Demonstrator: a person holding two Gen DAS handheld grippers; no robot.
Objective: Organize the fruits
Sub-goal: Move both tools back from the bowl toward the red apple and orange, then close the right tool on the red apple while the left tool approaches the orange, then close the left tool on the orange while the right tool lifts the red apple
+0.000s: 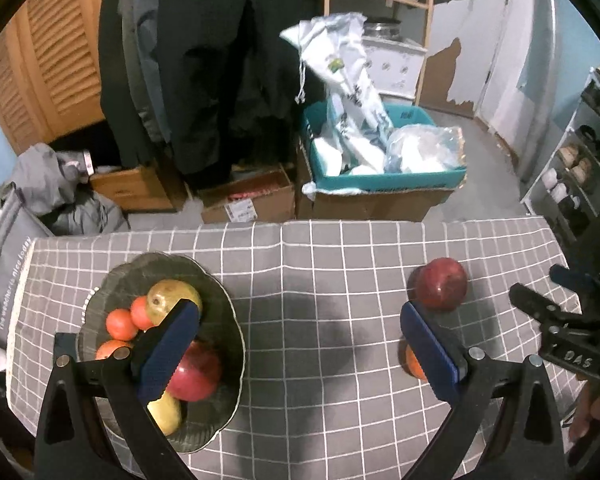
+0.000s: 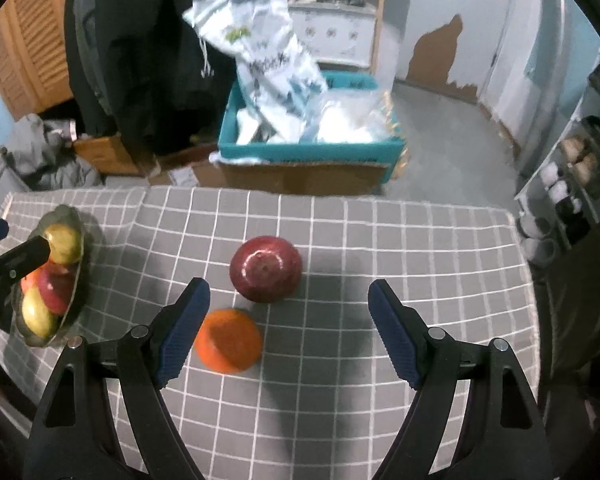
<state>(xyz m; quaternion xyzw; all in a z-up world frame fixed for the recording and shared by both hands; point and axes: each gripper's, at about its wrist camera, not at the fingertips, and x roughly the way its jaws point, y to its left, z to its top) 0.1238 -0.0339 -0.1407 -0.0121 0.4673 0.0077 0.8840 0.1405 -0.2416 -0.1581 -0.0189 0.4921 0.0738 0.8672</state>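
The right gripper (image 2: 288,320) has its fingers spread wide above the orange (image 2: 228,340), beside the red apple (image 2: 266,268) on the desk (image 2: 380,240). A bump could roll either away from the bowl (image 1: 228,320). The left gripper (image 1: 300,344) is spread too.

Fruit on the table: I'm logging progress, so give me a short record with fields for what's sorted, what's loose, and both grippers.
bowl: dark glass bowl at the table's left side
in bowl: two pears, a red apple, small oranges
loose on cloth: red apple, orange, close together
left gripper: open, empty
right gripper: open, empty, above the loose fruit
table cover: grey checked cloth
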